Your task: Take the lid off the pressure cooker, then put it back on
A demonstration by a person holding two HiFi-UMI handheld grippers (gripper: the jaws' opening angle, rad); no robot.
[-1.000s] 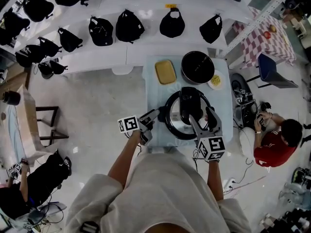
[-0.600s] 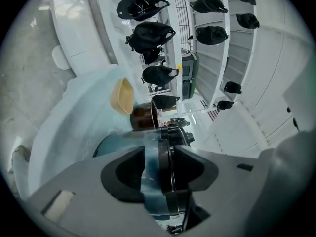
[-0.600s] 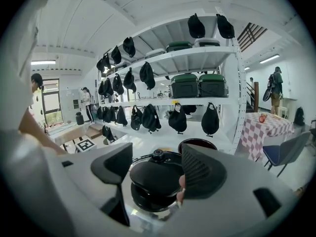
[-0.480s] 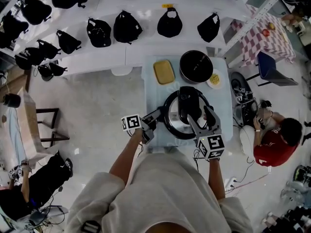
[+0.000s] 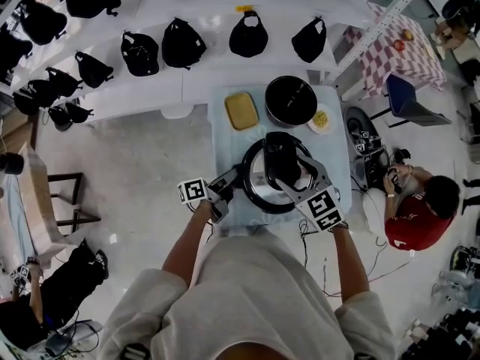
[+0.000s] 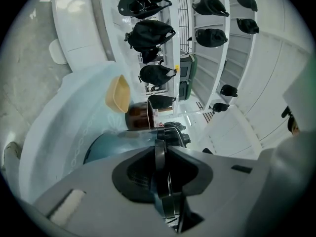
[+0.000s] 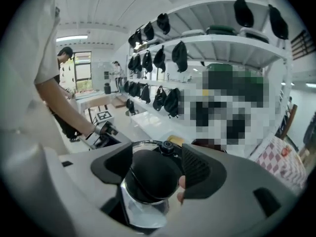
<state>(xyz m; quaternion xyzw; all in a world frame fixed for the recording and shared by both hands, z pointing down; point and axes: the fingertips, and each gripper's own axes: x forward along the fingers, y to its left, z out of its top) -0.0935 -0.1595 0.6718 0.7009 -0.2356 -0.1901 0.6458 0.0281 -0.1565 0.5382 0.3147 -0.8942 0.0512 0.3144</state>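
The left gripper [image 5: 227, 181], its fingers just closing, pinches the side handle [image 6: 160, 158] of the pressure cooker [image 6: 105, 149], while the right gripper [image 5: 289, 174], fingers spread wide, clamps the black knob [image 7: 150, 177] on the lid [image 5: 257, 189].

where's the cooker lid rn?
Head view, centre: the lid sits on the pressure cooker on the blue table, in front of the black pot, with the fingers of the right gripper closed on its black handle.

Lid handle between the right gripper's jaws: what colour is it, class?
The lid handle is black; the right gripper view shows it best.
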